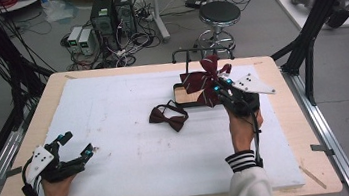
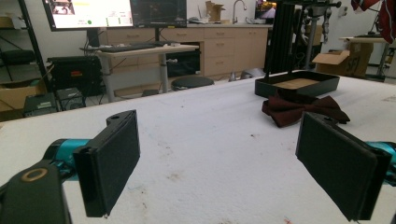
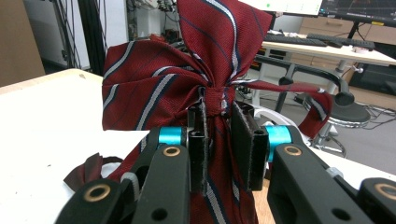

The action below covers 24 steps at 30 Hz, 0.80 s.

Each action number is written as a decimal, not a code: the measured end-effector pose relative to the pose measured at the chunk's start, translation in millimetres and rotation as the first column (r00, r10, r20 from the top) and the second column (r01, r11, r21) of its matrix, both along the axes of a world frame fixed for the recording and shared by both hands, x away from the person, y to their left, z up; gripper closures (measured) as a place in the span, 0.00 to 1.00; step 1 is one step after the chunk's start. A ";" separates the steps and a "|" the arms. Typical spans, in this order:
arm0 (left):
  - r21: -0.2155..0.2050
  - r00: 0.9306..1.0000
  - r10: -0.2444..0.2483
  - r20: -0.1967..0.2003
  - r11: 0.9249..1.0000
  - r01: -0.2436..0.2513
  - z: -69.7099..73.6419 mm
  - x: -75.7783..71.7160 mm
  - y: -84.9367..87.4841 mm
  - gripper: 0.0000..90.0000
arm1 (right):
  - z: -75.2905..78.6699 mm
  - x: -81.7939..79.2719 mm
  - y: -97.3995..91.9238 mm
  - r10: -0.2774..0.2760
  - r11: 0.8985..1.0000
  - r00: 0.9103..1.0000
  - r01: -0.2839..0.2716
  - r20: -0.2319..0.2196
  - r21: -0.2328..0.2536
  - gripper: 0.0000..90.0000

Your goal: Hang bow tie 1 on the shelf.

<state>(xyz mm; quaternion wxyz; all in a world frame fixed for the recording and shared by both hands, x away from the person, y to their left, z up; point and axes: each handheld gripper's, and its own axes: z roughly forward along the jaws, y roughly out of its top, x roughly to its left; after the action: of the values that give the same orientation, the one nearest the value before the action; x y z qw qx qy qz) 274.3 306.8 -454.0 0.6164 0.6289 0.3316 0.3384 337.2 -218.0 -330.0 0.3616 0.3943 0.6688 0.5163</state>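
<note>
High view, white foam board (image 1: 114, 115) on wooden table (image 1: 55, 87), left gripper (image 1: 75, 145) fingers spread, right gripper (image 1: 223, 86) pinching striped bow (image 1: 205, 79)

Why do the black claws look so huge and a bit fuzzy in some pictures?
In the left gripper view the open left gripper sits right by the lens, soft-edged; in the right gripper view the right gripper, closed on the striped bow, looms large; the high view looks sharper.

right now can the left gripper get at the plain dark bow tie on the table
Probably yes. The left gripper is open with nothing in it, and only bare white mat lies between it and the plain bow tie; the right gripper works farther back.
</note>
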 end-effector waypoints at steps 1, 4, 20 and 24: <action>-0.001 1.000 0.001 0.000 1.000 -0.001 -0.1 -0.1 0.0 0.16 | 0.3 1.1 0.7 0.001 1.000 1.000 -0.001 0.004 -0.003 0.85; 0.000 1.000 0.001 -0.001 1.000 -0.001 -0.1 -0.1 0.3 0.16 | 1.5 4.4 3.5 0.003 1.000 1.000 -0.003 0.004 -0.004 0.85; -0.004 1.000 -0.002 -0.006 1.000 0.002 0.1 0.5 0.4 0.16 | 10.5 29.2 7.5 0.018 1.000 1.000 -0.018 0.018 -0.015 0.85; -0.005 1.000 -0.003 -0.006 1.000 0.002 0.0 0.5 0.4 0.16 | 8.8 37.2 7.3 0.022 1.000 1.000 -0.022 0.014 -0.015 0.85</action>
<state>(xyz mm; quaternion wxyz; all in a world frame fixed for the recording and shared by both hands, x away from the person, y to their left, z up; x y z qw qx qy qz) 274.7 307.3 -454.0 0.6174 0.6289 0.3334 0.3350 374.3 -210.7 -321.2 0.3639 0.3804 0.6743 0.5179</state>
